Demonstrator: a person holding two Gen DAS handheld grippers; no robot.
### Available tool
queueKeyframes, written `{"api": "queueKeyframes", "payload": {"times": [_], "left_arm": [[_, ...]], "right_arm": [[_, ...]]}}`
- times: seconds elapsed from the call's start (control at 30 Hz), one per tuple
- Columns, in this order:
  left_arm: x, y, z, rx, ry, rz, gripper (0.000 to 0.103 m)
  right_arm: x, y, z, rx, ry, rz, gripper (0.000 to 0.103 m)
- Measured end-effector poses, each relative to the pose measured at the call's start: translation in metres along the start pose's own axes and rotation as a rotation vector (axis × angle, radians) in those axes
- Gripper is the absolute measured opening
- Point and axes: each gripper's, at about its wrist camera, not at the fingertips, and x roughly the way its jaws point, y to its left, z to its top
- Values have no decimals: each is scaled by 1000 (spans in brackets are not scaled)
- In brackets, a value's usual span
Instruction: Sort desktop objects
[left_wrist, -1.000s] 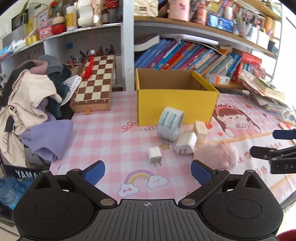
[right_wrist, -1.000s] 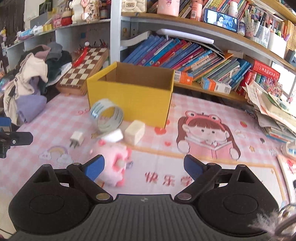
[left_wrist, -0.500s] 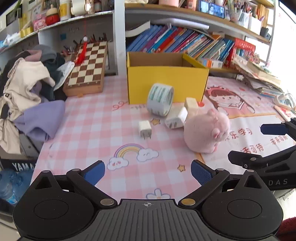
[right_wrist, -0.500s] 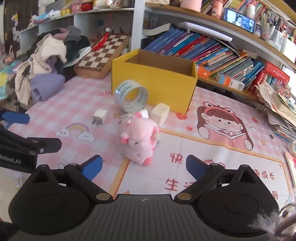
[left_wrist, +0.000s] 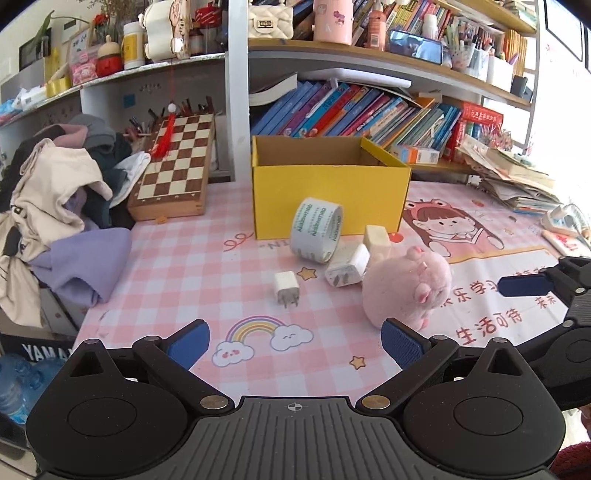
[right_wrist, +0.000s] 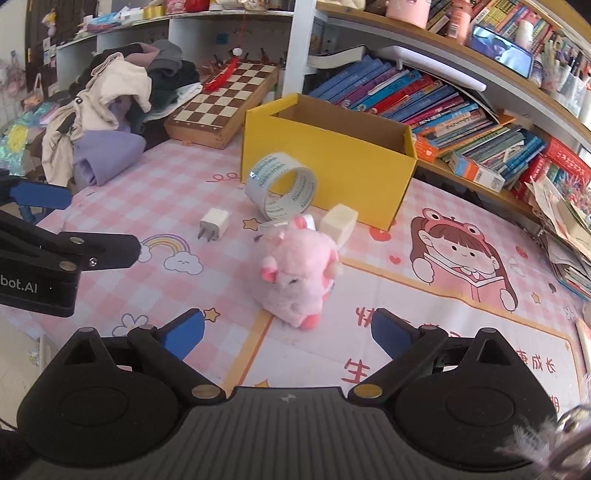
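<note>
While angled down, both tools gape near the pink plush.

A tape roll is leaning against the near side of the box on the desk. Two chargers are lying nearer, with the plush toy sitting to their right.

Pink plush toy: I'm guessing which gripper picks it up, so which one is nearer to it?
Right. The right gripper faces the pink plush toy head-on, fingers open. The left gripper sits off to its left, aimed at the small charger.
</note>
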Motion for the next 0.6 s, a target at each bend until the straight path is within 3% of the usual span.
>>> {"api": "queueKeyframes", "payload": {"times": [0.13,0.33,0.6], "left_arm": [[5,5,3,-44,13,-51,101],[14,4,5,-10,23,28,101],[25,0,6,28,57,35,101]], "right_arm": [[7,-4,1,13,25,9,98],[17,-16,4,60,53,6,97],[27,-23,10,71,57,21,95]]}}
